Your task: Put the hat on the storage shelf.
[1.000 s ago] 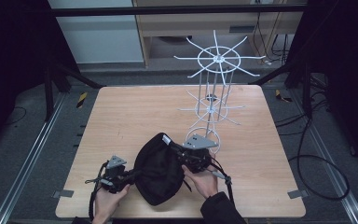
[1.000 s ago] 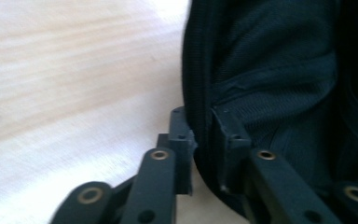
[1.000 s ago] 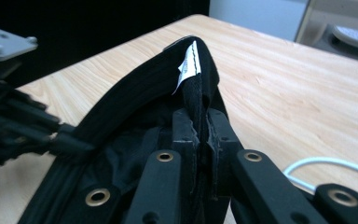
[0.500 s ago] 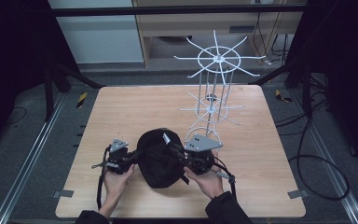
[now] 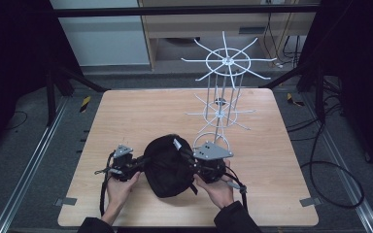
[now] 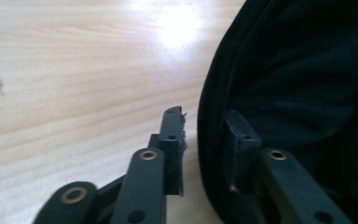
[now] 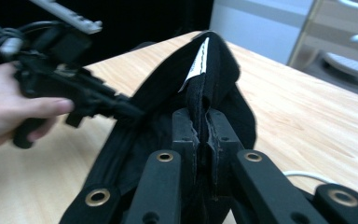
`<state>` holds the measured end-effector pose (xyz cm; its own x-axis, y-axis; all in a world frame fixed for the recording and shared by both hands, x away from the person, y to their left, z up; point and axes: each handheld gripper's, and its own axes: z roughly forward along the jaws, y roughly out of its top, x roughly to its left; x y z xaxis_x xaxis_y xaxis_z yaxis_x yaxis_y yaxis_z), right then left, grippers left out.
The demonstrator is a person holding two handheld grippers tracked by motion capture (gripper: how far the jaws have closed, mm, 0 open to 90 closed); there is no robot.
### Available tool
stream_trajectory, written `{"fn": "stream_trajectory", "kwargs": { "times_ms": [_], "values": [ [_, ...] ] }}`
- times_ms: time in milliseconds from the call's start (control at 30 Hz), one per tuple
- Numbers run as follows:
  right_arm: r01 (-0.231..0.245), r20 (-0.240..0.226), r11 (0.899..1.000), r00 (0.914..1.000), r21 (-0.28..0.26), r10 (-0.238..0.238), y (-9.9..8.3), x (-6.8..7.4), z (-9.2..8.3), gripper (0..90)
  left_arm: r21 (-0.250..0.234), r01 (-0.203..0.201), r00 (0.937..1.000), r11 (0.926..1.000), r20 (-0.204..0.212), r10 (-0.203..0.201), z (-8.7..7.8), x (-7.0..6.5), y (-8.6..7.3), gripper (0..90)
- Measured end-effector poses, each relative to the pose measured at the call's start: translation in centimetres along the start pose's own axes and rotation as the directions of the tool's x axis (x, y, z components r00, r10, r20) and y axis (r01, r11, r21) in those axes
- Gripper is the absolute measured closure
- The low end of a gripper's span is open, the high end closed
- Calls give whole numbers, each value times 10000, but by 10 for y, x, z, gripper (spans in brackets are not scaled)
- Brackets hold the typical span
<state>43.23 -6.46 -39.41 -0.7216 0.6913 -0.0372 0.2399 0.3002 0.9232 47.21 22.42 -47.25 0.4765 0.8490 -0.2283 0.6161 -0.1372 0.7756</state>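
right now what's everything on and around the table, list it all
black cap: one, black fabric with a white tag, near edge of the table between the two grippers
wire rack: one, white, tiered with spokes, standing on the table's right half behind the cap
table: one, light wood
cables: several, black, on the floor at right
left gripper: one, black, jaws apart astride the cap's rim, just been opening
right gripper: one, black, clamped on the cap's rim
hands: two, holding the grippers at the near edge

left gripper (image 5: 137, 165) fingers just opening; right gripper (image 5: 194, 162) clamped.
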Motion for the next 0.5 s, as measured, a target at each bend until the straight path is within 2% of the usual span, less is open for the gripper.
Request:
{"fn": "stream_trajectory", "kwargs": {
  "times_ms": [100,267,367,467,500],
  "values": [
    [-17,370,10000,9993,-79,20,1,-1,0,840,251,23,9993,9997,373,-32,-5,0,-4,629],
    [105,700,9999,9975,-111,-97,4,0,2,842,507,-340,9969,9981,724,302,-15,-5,-12,603],
    [231,803,9996,9965,-189,-215,6,3,3,842,585,-456,9957,9972,829,407,-18,-9,-16,613],
    [339,900,9992,9954,-234,-317,8,6,6,842,738,-567,9943,9957,939,496,-20,-11,-18,693],
    [361,907,9991,9953,-224,-340,9,7,7,842,780,-586,9946,9952,903,515,-19,-13,-18,693]
  ]
}}
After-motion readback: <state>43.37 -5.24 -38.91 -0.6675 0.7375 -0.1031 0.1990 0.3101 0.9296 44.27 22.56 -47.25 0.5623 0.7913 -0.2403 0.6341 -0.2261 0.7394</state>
